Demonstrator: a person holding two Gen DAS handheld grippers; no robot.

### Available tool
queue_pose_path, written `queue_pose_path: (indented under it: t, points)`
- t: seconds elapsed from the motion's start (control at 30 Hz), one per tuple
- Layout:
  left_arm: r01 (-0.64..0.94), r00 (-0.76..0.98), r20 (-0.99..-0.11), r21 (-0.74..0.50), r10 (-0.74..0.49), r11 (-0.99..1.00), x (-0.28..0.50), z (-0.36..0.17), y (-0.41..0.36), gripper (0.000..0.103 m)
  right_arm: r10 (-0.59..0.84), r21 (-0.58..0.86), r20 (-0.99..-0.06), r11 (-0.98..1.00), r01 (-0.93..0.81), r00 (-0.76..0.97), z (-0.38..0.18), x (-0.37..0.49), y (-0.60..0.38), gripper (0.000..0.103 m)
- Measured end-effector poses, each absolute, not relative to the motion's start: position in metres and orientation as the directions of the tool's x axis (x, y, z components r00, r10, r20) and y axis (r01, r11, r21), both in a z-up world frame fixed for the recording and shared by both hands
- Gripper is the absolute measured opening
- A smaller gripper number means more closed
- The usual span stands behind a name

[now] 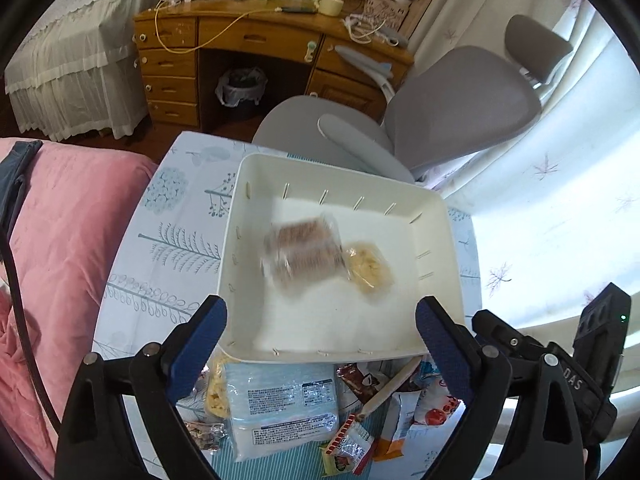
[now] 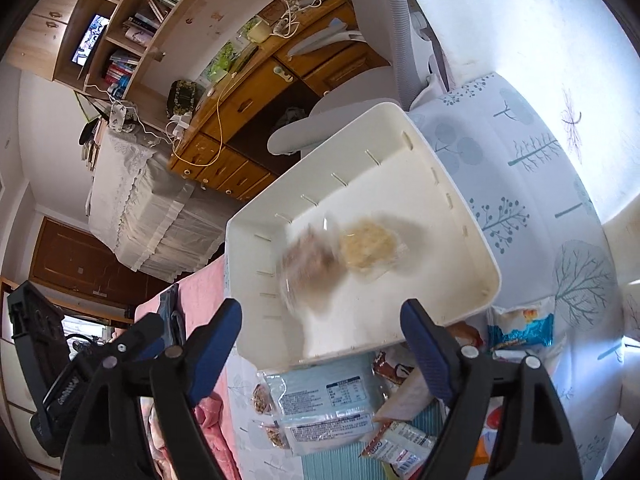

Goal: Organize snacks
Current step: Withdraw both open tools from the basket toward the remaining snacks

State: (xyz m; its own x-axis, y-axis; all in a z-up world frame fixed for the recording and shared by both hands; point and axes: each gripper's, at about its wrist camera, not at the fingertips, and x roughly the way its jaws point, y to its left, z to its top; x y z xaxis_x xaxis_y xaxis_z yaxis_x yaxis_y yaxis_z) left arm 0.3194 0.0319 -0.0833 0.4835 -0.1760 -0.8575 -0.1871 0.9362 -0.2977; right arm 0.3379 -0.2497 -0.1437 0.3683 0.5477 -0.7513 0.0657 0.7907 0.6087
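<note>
A white bin (image 1: 438, 240) is seen on the tree-patterned tablecloth (image 1: 172, 248), and two snacks lie on its floor: a clear pack of brown biscuits (image 1: 302, 254) — blurred in both views — and, touching its right side, a smaller pale yellow snack packet (image 1: 370, 266).

The left gripper (image 1: 320, 330) is held above the bin's near rim with its blue-padded fingers (image 1: 200, 344) spread wide apart and nothing between them; the biscuit pack lies ahead of the gap, inside the bin. The right gripper (image 2: 322, 338) is likewise parted and empty, poised over the near edge of the bin (image 2: 476, 240), with the biscuit pack (image 2: 314, 266) and the yellow packet (image 2: 368, 248) just beyond its fingertips.

Outside the bin, close under both grippers, a heap of unsorted snacks is spread on the cloth — a large light-blue pack (image 1: 280, 408) against the near wall, a chocolate wrapper (image 1: 360, 382) beside it and a red-striped packet (image 1: 348, 446) nearer the camera. A blue-and-white packet (image 2: 520, 330) lies at the bin's right corner.
</note>
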Motion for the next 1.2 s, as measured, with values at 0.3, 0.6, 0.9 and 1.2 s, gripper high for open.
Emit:
queue_pose_path:
  t: [0.3,0.6,0.9,1.2]
  points:
    - [-0.185,0.496,-0.849,-0.306,-0.18,0.934,0.287,-0.068,0.048,0.095,0.541,0.597,-0.758,0.801,0.051,0.366,-0.131,0.315,-0.239,0.083]
    - [-0.097,0.514,-0.82,-0.348,-0.253,0.932,0.242,-0.043,0.072,0.095,0.496,0.563,-0.766,0.825,0.053,0.409,-0.105,0.27,-0.219,0.089]
    - [0.013,0.517,-0.793,-0.368,-0.321,0.93,0.189,-0.019,0.107,0.095,0.435,0.539,-0.766,0.836,0.105,0.473,-0.086,0.209,-0.187,0.09]
    - [0.103,0.469,-0.804,-0.362,-0.366,0.926,0.149,-0.025,0.142,0.095,0.374,0.513,-0.781,0.841,0.173,0.5,-0.091,0.142,-0.153,0.09]
